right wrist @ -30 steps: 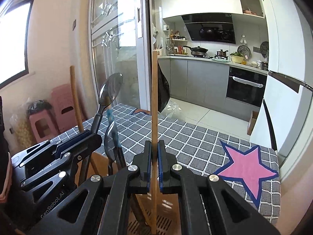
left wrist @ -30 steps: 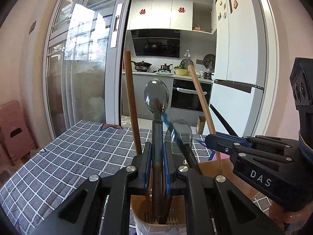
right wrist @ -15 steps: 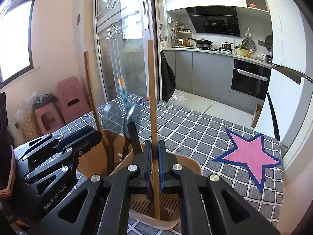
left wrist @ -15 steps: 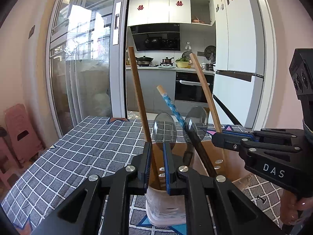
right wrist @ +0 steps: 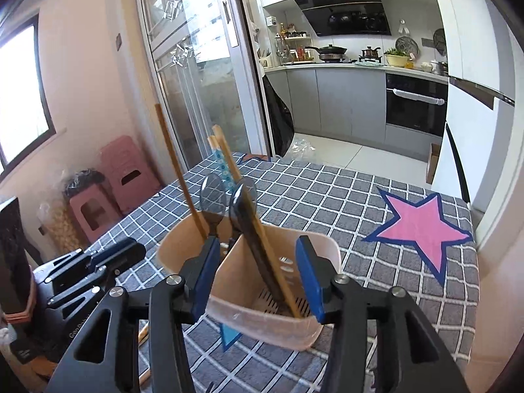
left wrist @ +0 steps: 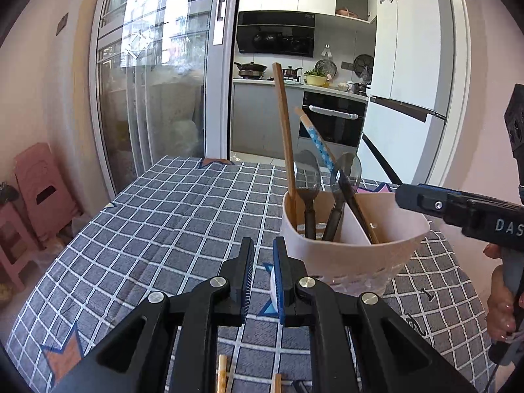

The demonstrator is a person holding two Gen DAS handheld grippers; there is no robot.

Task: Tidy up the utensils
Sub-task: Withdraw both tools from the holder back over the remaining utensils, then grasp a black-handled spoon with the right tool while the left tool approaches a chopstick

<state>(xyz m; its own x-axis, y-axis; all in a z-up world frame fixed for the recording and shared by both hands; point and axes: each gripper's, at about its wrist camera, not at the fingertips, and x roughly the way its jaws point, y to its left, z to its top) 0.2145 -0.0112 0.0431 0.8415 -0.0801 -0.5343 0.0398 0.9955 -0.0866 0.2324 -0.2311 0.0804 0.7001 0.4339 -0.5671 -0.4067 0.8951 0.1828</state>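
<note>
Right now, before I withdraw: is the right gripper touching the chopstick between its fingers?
Apart. Right wrist view: the chopstick stands between the right gripper's open pads, gaps both sides.

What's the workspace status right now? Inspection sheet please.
Surface: table under a grey checked cloth with star prints.
Job's things: utensil holder, two compartments; two spoons, wooden chopsticks and a blue-patterned stick stand inside.
Clutter: chopstick ends lie on the cloth at the near edge.
Grippers: left gripper narrowly open, empty, beside the holder; right gripper open wide, over the holder, gripping nothing.
Cables: nothing seen.
Surroundings: pink stools, glass sliding door, kitchen, fridge.
</note>
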